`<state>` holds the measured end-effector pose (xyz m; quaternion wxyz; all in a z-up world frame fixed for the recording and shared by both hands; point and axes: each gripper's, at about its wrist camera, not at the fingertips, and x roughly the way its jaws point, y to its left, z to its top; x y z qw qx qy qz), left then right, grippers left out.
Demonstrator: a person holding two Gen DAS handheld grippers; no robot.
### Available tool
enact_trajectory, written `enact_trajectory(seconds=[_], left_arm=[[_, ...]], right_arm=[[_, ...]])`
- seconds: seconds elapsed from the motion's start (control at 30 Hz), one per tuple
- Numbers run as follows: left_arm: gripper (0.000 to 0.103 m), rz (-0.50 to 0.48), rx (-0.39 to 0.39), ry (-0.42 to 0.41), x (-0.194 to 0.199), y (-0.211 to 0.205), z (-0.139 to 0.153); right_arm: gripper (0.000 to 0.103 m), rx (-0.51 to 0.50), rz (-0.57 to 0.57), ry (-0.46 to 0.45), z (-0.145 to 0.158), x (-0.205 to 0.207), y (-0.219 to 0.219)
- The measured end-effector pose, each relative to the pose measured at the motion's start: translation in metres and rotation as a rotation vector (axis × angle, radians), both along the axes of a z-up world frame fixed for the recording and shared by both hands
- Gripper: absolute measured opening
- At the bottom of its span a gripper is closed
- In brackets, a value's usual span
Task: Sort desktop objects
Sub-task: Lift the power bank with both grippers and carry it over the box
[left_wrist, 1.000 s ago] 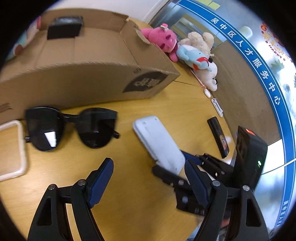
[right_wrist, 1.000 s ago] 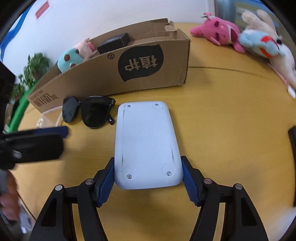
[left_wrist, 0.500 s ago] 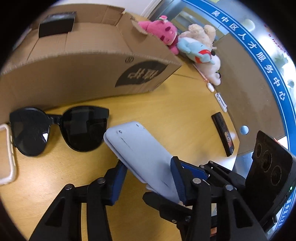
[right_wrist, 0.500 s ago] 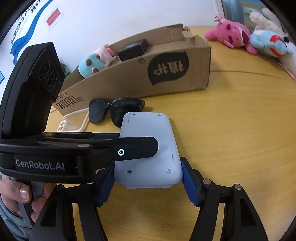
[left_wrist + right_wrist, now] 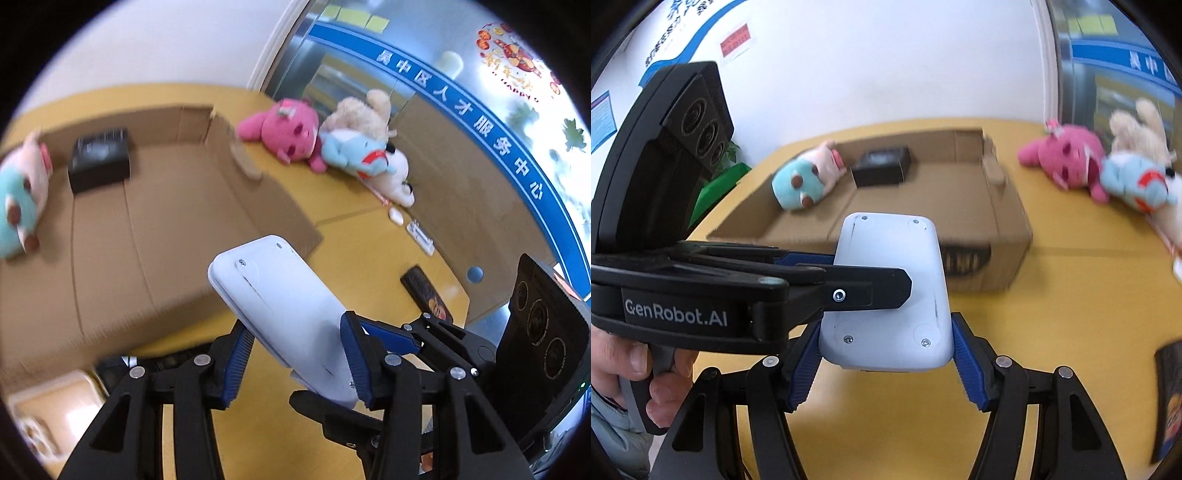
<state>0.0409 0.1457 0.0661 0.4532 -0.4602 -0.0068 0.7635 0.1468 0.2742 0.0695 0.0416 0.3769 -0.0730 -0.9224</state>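
A white, rounded flat device (image 5: 280, 295) (image 5: 890, 280) hangs above the yellow table, underside up with its screws showing. Both grippers hold it. My right gripper (image 5: 886, 362) is shut on its near end, blue pads on both long edges. My left gripper (image 5: 295, 354) is shut across its width and reaches in from the left of the right wrist view (image 5: 857, 284). The right gripper (image 5: 388, 343) shows at lower right in the left wrist view. Beyond the device lies the open cardboard box (image 5: 166, 229) (image 5: 942, 184).
The box holds a black case (image 5: 99, 158) and a teal-and-pink plush (image 5: 801, 181). Pink, beige and blue plush toys (image 5: 321, 144) lie at the table's far right. Sunglasses (image 5: 118, 365) and a clear phone case (image 5: 48, 413) lie below left. A black flat item (image 5: 426, 295) lies right.
The left gripper came over from beside the sunglasses and closed on the white device. Both grippers then lifted it off the table, and the box interior came into view.
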Motion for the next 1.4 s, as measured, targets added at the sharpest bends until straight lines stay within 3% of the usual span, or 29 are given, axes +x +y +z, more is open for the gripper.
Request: enact_trajectory(seconds=[0.43,0.7,0.93,1.1,1.4], left_arm=[[0.047,-0.006,0.024,0.162,-0.093,0.012,0.084],[0.047,-0.006,0.015,0.167,-0.163,0.027,0.093],[0.047,0.005,-0.025,0.113,-0.226,0.049,0.066],[0.046,-0.007,-0.037,-0.003,-0.270,0.068,0.018],[0.046,-0.027,-0.101,-0.155,-0.311,0.103,-0.059]], right_arm=[[0.064,0.055,0.034,0.138,0.079,-0.100,0.014],[0.064,0.042,0.042,0.129,0.094,-0.181,0.033],[0.064,0.009,0.044,0.064,0.073,-0.250,0.051],[0.064,-0.038,0.020,-0.022,0.032,-0.297,0.068],[0.064,-0.086,-0.051,-0.206,-0.041,-0.343,0.091]])
